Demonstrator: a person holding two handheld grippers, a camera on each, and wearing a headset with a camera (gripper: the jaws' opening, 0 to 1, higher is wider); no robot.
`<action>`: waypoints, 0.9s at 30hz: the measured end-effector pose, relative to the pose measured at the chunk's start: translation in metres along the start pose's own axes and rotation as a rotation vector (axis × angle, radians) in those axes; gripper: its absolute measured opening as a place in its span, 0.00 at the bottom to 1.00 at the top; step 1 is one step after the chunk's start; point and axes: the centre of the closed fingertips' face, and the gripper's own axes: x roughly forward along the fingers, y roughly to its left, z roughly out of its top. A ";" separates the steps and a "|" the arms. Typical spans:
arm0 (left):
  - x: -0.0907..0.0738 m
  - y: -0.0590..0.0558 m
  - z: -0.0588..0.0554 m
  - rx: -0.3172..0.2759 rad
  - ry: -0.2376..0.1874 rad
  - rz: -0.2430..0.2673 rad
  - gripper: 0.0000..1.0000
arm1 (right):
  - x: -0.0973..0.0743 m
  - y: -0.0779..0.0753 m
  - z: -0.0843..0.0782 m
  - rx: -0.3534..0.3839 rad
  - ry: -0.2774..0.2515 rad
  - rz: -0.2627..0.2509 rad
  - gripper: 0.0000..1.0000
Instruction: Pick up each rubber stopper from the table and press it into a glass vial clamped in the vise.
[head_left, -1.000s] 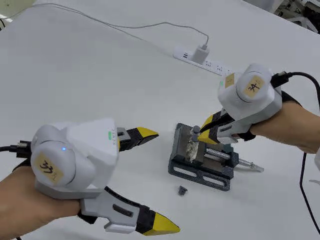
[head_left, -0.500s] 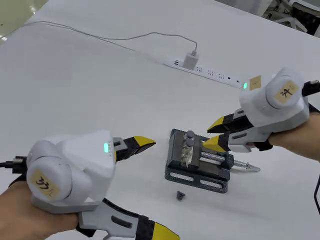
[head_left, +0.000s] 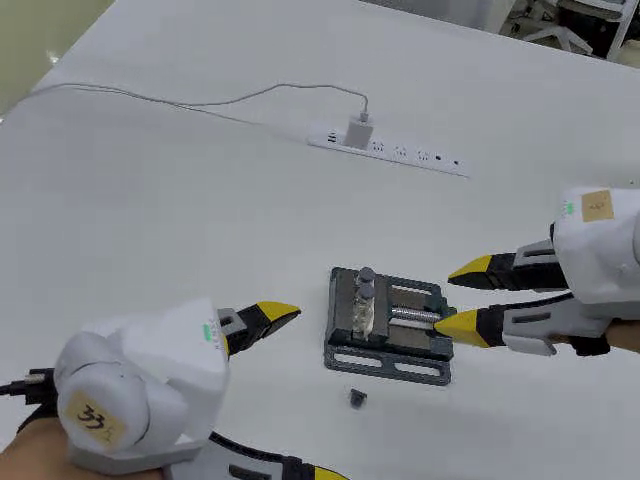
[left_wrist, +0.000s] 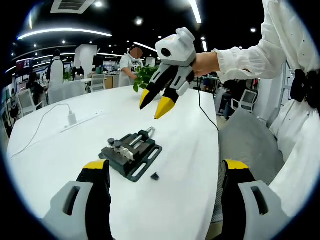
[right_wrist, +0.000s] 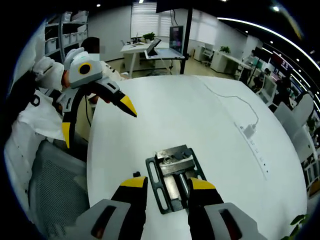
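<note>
A loose rubber stopper (head_left: 356, 398) lies on the white table (head_left: 150, 200) just in front of the vise (head_left: 400, 362), clear of both grippers. Two more grey stoppers (head_left: 367, 274) sit on top of the glass vials (head_left: 362, 315) clamped in the vise. The right gripper (head_left: 448, 297) hovers just beside the vise's screw end, jaws apart and empty, and the left gripper (head_left: 305, 395) is off to the other side, jaws spread wide around nothing, with a power strip (head_left: 385, 150) lying well beyond.
</note>
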 end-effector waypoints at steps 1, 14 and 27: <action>0.001 0.000 0.000 -0.003 0.001 0.002 0.91 | -0.003 0.002 -0.001 0.002 -0.011 -0.005 0.29; 0.018 0.010 -0.013 -0.143 0.077 0.117 0.77 | -0.029 0.024 -0.031 0.051 -0.088 -0.029 0.39; 0.040 0.012 -0.037 -0.287 0.174 0.199 0.59 | -0.040 0.040 -0.051 0.084 -0.140 -0.038 0.40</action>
